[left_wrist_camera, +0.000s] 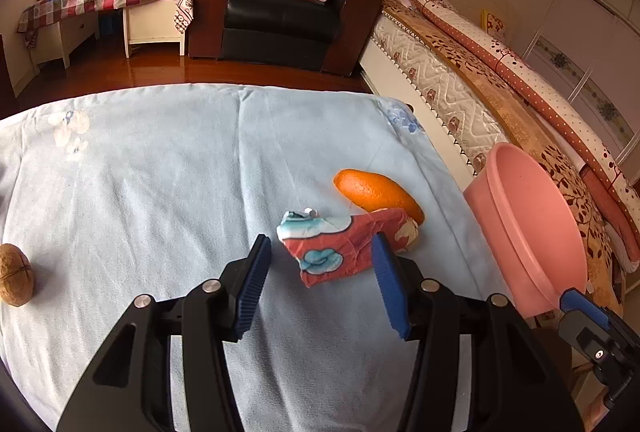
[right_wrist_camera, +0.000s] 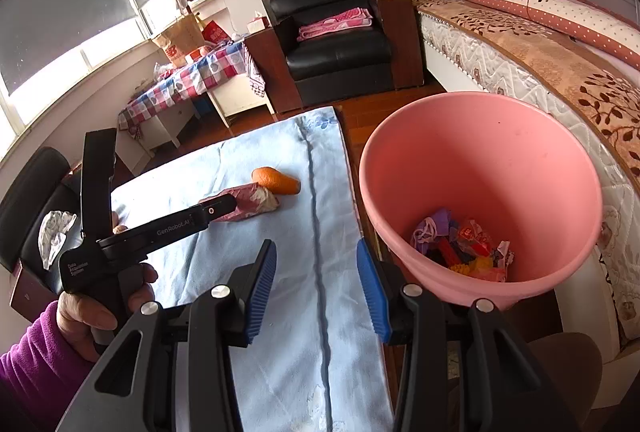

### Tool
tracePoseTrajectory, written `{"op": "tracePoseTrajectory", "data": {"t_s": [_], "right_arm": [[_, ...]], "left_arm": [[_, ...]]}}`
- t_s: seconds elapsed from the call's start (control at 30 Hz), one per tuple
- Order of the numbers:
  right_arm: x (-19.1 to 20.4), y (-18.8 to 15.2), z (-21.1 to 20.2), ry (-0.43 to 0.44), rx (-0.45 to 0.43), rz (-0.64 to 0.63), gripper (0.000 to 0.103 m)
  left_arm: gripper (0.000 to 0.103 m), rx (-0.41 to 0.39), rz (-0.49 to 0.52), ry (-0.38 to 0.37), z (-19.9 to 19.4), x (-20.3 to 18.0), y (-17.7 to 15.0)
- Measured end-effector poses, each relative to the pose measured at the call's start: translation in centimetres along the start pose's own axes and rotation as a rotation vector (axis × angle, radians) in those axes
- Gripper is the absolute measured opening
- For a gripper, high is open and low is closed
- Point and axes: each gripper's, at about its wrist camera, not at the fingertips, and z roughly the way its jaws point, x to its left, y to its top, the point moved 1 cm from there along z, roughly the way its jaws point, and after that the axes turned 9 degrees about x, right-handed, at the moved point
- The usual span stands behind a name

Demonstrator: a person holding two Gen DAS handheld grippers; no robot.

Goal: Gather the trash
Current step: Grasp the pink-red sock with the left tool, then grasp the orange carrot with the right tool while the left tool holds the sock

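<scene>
On my worktop (left_wrist_camera: 160,172), covered by a pale blue cloth, I count three loose items: one crumpled red-and-blue wrapper (left_wrist_camera: 344,248), one piece of orange peel (left_wrist_camera: 376,192) and one walnut (left_wrist_camera: 16,274). The wrapper lies touching the peel, right of centre; the walnut sits well apart at the far left edge. One pink bin (right_wrist_camera: 480,168) stands just off the worktop's right side, next to the bed (right_wrist_camera: 540,72); I see a heap of mixed coloured scraps (right_wrist_camera: 464,248) at its bottom, too tangled for me to count. Two hand-held grippers, one in each hand. My left hand-held gripper (left_wrist_camera: 320,264) is spread wide, low over the cloth, its blue pads on either side of the wrapper's near end, neither clearly pressing it. In the right wrist view its body reaches in from the left, gripped by a hand (right_wrist_camera: 104,296) in a purple sleeve. My right hand-held gripper (right_wrist_camera: 316,272) is likewise spread wide with nothing between its pads, hanging over the worktop's right edge beside the bin. One black armchair (left_wrist_camera: 284,4) stands beyond.
</scene>
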Motion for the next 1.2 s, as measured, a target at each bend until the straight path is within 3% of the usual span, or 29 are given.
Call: {"op": "tracePoseTrajectory", "data": {"t_s": [0.07,0.1,0.13,0.23,0.3,0.73,1.0,1.2], "right_arm": [[0.2,0.3,0.3,-0.003,0.005,-0.007,0.041],[0.3,0.3,0.4,-0.004,0.007,-0.011,0.041],[0.4,0.4,0.5,-0.004,0.01,-0.016,0.041],[1.1,0.7,0.7,-0.001,0.013,-0.034,0.041],[1.6,1.0,0.9,-0.006,0.012,-0.053,0.042],[5.7,4.7,5.5,-0.006,0.094,-0.197,0.042],[8.3,6.7,10.0,-0.012,0.164,-0.303,0.042],[9.4,7.8,12.5,-0.077,0.183,-0.376,0.042]], "left_arm": [[0.052,-0.014,0.002,0.004,0.0,0.0,0.0],[0.045,-0.018,0.007,0.002,-0.1,-0.1,-0.1],[0.026,-0.019,0.012,-0.004,-0.1,-0.1,-0.1],[0.012,-0.027,0.018,-0.025,-0.5,-0.2,-0.5],[0.008,-0.035,0.028,-0.038,-1.1,-0.3,-0.7],[0.002,-0.139,-0.039,-0.051,-7.1,1.8,-2.6],[0.002,-0.139,-0.076,-0.058,-8.2,3.4,-3.1],[0.002,-0.133,-0.089,-0.076,-8.4,4.0,-3.3]]}}
